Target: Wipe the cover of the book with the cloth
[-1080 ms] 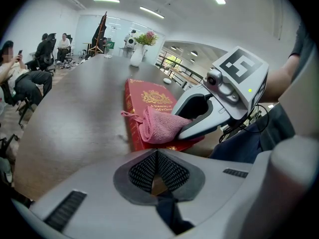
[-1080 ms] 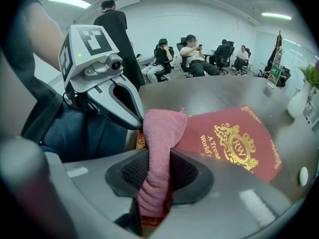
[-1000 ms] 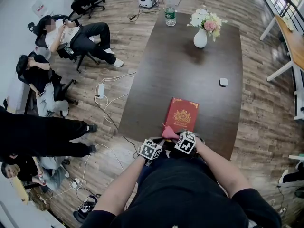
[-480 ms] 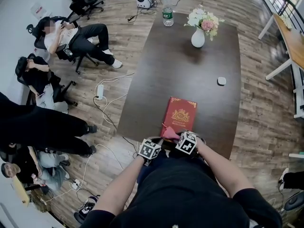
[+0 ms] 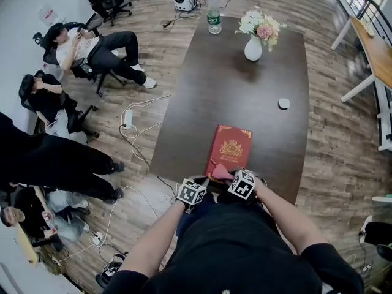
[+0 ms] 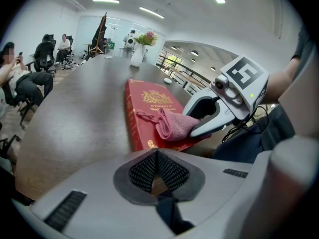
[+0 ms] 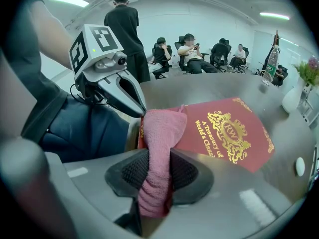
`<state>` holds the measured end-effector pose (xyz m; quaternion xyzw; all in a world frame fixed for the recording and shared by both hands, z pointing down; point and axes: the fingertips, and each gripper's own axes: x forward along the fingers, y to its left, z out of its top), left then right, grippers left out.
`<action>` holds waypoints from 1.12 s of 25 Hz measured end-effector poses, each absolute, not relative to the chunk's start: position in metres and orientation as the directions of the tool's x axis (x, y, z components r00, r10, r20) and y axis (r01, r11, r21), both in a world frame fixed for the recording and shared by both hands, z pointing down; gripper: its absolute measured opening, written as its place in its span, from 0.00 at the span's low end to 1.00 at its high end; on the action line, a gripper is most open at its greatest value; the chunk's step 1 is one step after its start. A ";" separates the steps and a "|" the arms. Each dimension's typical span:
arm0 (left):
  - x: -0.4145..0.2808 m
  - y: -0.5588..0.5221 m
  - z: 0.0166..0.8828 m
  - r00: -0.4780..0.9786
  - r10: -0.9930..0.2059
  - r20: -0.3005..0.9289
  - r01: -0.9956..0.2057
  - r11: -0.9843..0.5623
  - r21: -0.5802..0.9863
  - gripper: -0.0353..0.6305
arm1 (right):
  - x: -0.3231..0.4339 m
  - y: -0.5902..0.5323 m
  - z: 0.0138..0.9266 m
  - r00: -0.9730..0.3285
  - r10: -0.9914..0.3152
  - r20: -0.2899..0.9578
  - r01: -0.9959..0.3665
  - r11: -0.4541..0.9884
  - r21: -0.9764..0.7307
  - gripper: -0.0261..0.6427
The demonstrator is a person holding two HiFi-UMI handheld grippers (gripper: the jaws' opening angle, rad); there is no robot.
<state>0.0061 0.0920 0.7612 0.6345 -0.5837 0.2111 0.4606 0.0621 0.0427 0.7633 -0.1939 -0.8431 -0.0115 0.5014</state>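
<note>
A red book with gold print lies closed near the front edge of the dark table. My right gripper is shut on a pink cloth, which rests on the book's near end. In the right gripper view the cloth runs between the pads and drapes onto the book. My left gripper sits just left of it, at the table edge by the book's near left corner. Its jaws are shut with nothing in them, and the book and cloth lie ahead.
A white vase of flowers and a water bottle stand at the table's far end. A small white object lies right of centre. People sit on chairs to the left, and cables trail on the floor.
The head view has drifted slightly. Both grippers and the cloth stay at the book's near end.
</note>
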 end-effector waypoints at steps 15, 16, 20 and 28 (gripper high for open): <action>0.006 0.092 0.762 0.232 -0.545 0.806 -0.937 0.098 0.336 0.05 | 0.080 0.034 0.763 -0.438 0.306 0.845 0.309 0.934 -0.178 0.22; 0.006 0.093 0.762 0.232 -0.544 0.806 -0.937 0.097 0.335 0.05 | 0.081 0.034 0.763 -0.438 0.305 0.845 0.307 0.935 -0.178 0.22; 0.006 0.093 0.762 0.237 -0.537 0.810 -0.939 0.087 0.333 0.05 | 0.087 0.032 0.763 -0.441 0.299 0.846 0.292 0.939 -0.180 0.22; 0.007 0.093 0.762 0.278 -0.492 0.825 -0.942 0.028 0.334 0.05 | 0.099 0.027 0.761 -0.456 0.276 0.846 0.233 0.955 -0.186 0.22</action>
